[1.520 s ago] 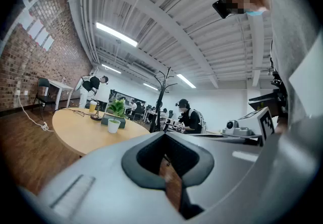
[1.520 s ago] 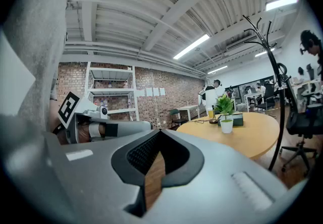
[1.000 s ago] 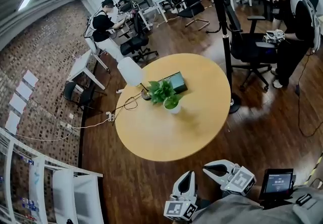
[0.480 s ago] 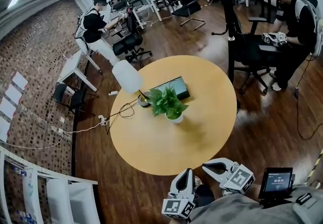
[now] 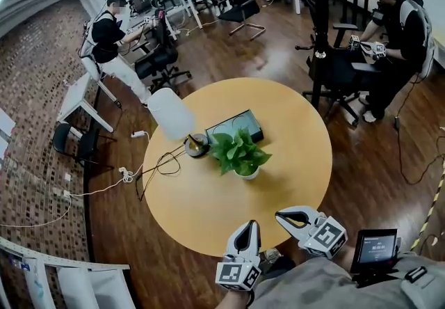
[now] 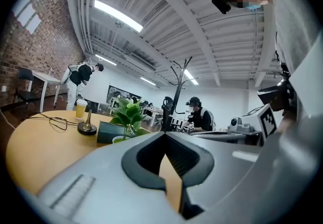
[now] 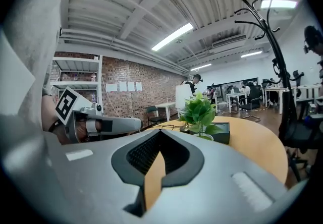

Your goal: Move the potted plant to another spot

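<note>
- Plant (image 5: 240, 153) in a small white pot (image 5: 247, 173): near the middle of the round desk (image 5: 208, 210), just in front of a black box (image 5: 235, 126), with the lamp (image 5: 172, 113) base just to its left.
- Left gripper (image 5: 249, 227) & right gripper (image 5: 281, 216): both closed, nothing between the jaws. They hover side by side at the near desk edge, well short of the pot.
- Risk 1: shut jaws. If they go in w/o opening, they shove the pot instead of grabbing it, and it could tip or slide into the box.
- Risk 2: leaves spread wider than the pot & hide most of the rim. Grab foliage by mistake = crushed stems, and the pot stays put or dangles.
- Risk 3: pot looks smooth & round. A one-sided pinch prob. lets it swing and spill soil; one gripper on each side looks safer.
- Risk 4: lamp is v. close, and a cable (image 5: 156, 163) is looped on the desk to its left. Carry the plant left and a gripper could clip the shade or snag the cable. Lamp looks top-heavy, so it likely goes over.
- Risk 5: new spot too near the desk edge, and the pot could go off onto the floor.
</note>
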